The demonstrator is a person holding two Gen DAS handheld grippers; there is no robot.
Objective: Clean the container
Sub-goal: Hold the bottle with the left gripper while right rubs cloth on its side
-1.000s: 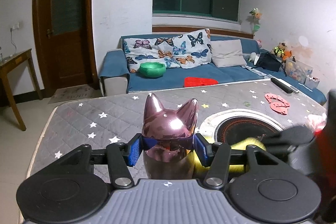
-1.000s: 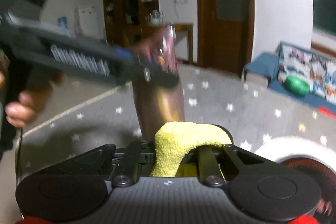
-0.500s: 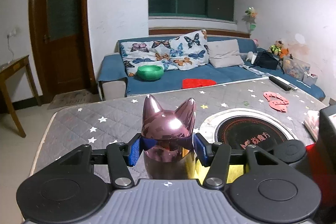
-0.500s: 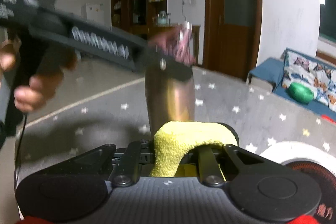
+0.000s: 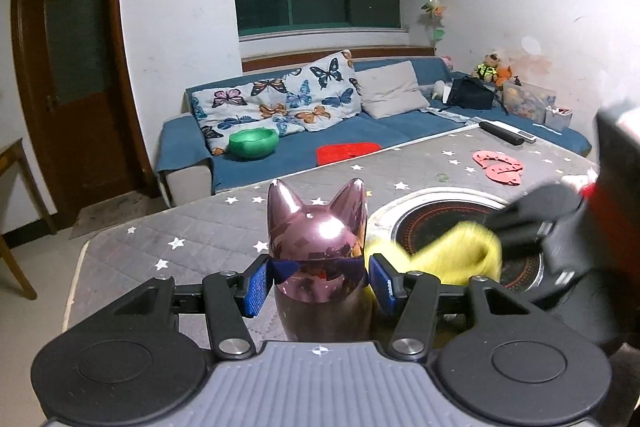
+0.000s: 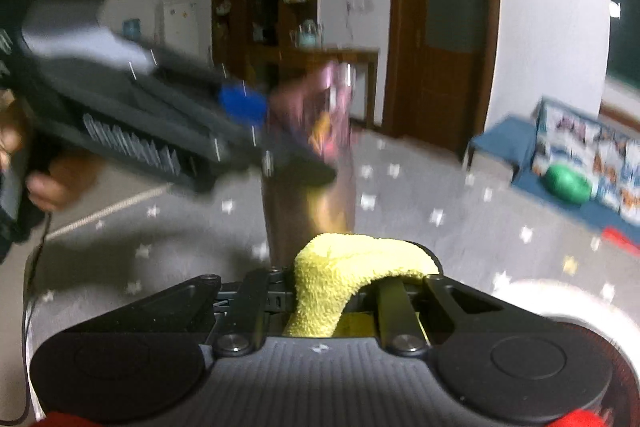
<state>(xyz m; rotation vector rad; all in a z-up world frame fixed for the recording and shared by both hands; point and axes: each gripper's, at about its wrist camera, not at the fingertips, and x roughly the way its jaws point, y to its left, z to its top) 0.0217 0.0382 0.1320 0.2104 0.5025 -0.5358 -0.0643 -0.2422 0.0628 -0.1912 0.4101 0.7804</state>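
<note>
The left gripper (image 5: 318, 281) clamps the container (image 5: 318, 251) upright at lower centre on the bench (image 5: 208, 227). The right gripper (image 6: 340, 291) pinches a cloth (image 6: 348, 267) just beside it. Wiping seems underway; next, press the cloth against the wall.

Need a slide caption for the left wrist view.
Left gripper clamps shiny pink cat-eared metal bottle while right gripper's fluffy yellow cloth wipes beside it.

sofa (image 5: 384, 135) | green bowl (image 5: 253, 143) on it | door (image 5: 76, 75)
</note>
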